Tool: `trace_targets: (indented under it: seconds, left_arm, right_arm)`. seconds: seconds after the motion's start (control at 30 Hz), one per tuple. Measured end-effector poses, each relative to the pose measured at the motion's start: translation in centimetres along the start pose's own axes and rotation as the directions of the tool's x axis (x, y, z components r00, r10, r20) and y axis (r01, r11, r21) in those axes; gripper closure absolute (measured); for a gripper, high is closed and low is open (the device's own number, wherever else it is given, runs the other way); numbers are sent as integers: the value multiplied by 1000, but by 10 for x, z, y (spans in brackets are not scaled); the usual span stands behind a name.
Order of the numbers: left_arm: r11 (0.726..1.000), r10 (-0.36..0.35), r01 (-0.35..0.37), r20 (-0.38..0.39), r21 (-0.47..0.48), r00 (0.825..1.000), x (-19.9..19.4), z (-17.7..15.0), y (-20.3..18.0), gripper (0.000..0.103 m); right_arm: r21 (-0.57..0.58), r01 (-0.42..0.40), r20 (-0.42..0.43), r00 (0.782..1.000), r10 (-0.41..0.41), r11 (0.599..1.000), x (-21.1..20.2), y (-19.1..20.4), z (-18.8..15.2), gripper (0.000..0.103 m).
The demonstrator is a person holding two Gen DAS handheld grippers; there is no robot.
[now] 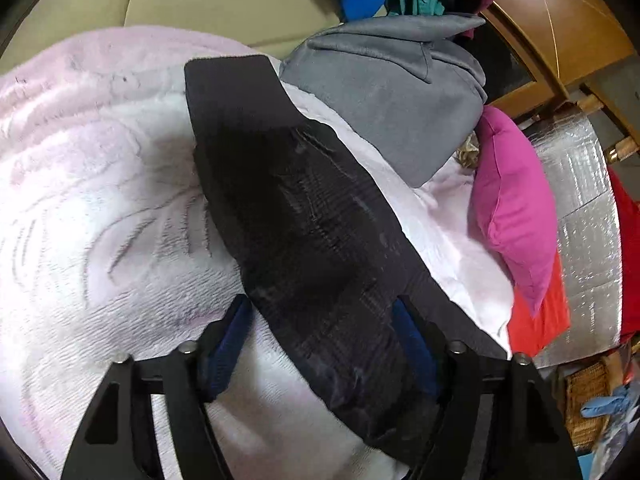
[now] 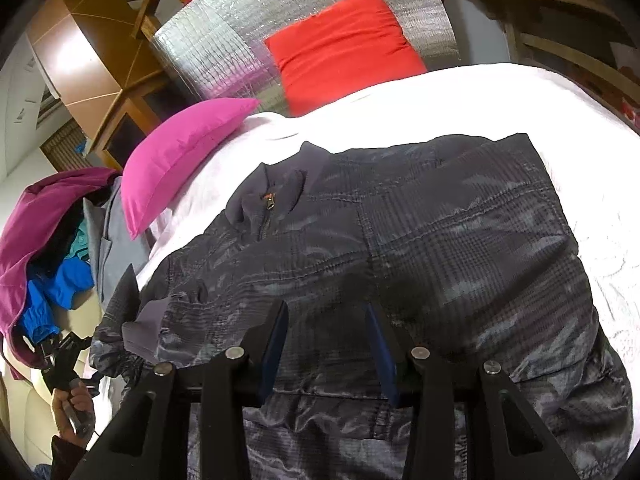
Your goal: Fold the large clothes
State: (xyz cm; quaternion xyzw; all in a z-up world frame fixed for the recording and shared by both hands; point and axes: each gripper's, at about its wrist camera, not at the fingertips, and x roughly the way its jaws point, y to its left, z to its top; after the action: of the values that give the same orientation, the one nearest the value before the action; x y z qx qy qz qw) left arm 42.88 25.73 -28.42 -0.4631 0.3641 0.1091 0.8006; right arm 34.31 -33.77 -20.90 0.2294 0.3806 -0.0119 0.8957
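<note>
On the bed: dark jacket, folding begun.
I hold both hand-held grippers spread — left straddling sleeve, right empty — body unfolded.

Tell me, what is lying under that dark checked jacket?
The dark checked jacket is spread on a pale pink fleecy blanket, which shows all around it. A pink cushion lies beside its collar. Whatever is beneath the blanket, or directly under the jacket's middle, is covered.
</note>
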Motion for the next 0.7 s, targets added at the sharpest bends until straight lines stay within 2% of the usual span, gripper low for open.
trace_targets:
  seconds: [0.13,0.3,0.4,0.53,0.7]
  left_arm:
    - [1000,1,-1,-13,-1,1000,10,3,2,54]
    - [1000,5,-5,-10,14,1000,13,3,4,84]
    - [999,-12,12,10,37,1000,6,3,-3,92]
    - [988,-67,59,51,145,996,-16,-5,-38,95]
    - [936,-172,147,49,319,984,-45,-39,-96,97]
  right_arm:
    - [-5,1,2,1000,-1,1000,2,2,0,59]
    - [3,6,1,1000,-6,1000,4,1,0,59]
    - [7,7,9,1000,-7,1000,2,0,1,59]
    - [19,9,30,999,-9,1000,-3,-1,3,59]
    - [48,14,46,999,-16,999,-7,-6,5,59]
